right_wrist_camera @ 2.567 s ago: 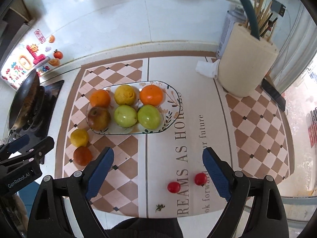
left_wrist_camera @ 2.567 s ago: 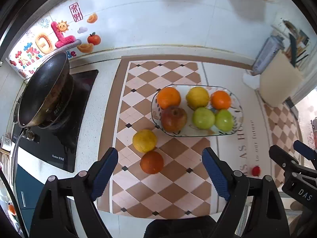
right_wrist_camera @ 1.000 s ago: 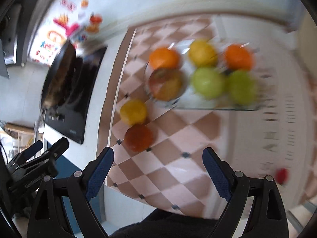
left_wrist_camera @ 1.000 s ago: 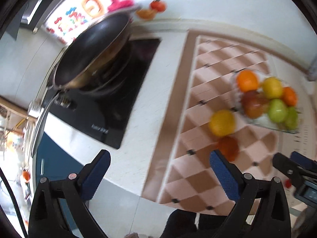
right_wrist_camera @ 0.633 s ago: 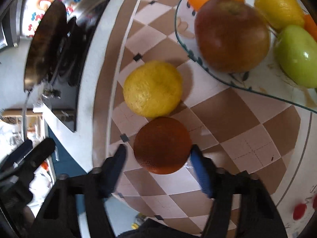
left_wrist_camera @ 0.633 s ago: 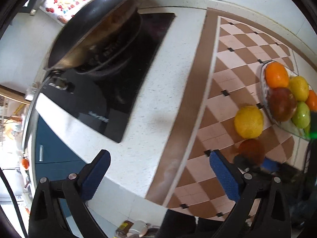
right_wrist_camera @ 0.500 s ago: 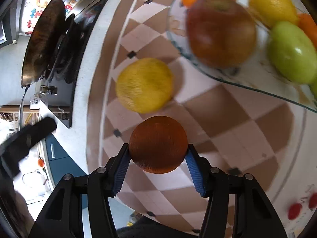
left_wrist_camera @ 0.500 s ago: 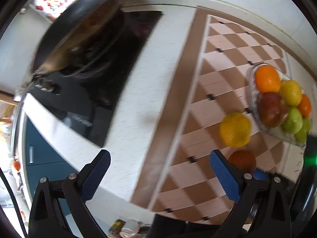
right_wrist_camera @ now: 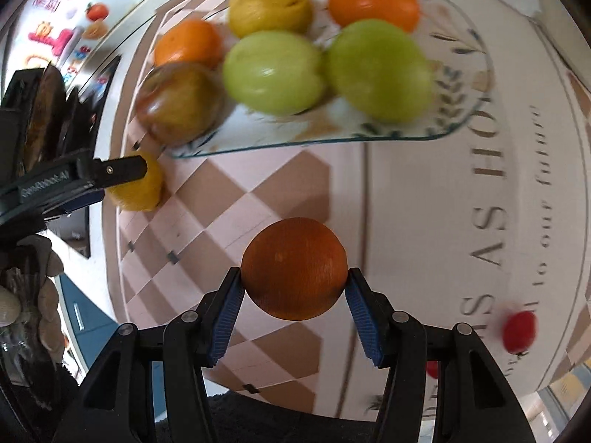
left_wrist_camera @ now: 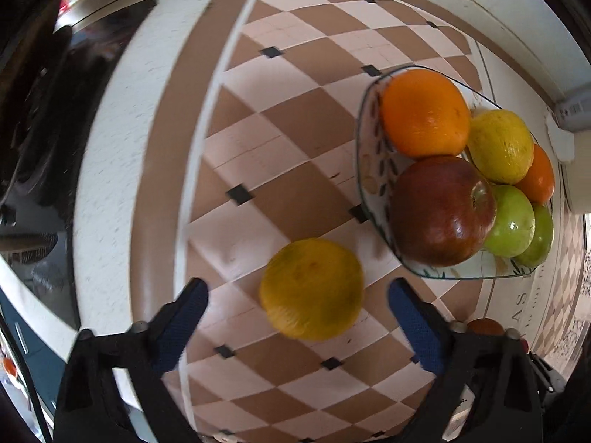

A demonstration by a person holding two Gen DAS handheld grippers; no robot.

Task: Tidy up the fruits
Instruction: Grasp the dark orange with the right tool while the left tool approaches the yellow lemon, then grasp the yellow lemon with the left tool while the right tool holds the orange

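Observation:
My right gripper point(right_wrist_camera: 294, 283) is shut on a dark orange fruit point(right_wrist_camera: 294, 268) and holds it above the checkered mat, in front of the glass fruit plate point(right_wrist_camera: 461, 118). The plate holds two oranges, a yellow fruit, a red-brown apple point(left_wrist_camera: 441, 209) and two green apples. My left gripper point(left_wrist_camera: 297, 312) is open around a yellow citrus point(left_wrist_camera: 312, 288) that lies on the mat left of the plate point(left_wrist_camera: 367, 170); its fingers stand apart from it on both sides. The same citrus shows in the right wrist view point(right_wrist_camera: 142, 188), partly behind the left gripper.
A black cooktop point(left_wrist_camera: 44, 118) with a pan lies to the left. Small red tomatoes point(right_wrist_camera: 519, 331) lie on the mat at the right. The counter edge runs along the front left point(left_wrist_camera: 33, 317).
My right gripper lifted the dark orange fruit and carried it right, toward the plate. My left gripper swung right and came down around the yellow citrus.

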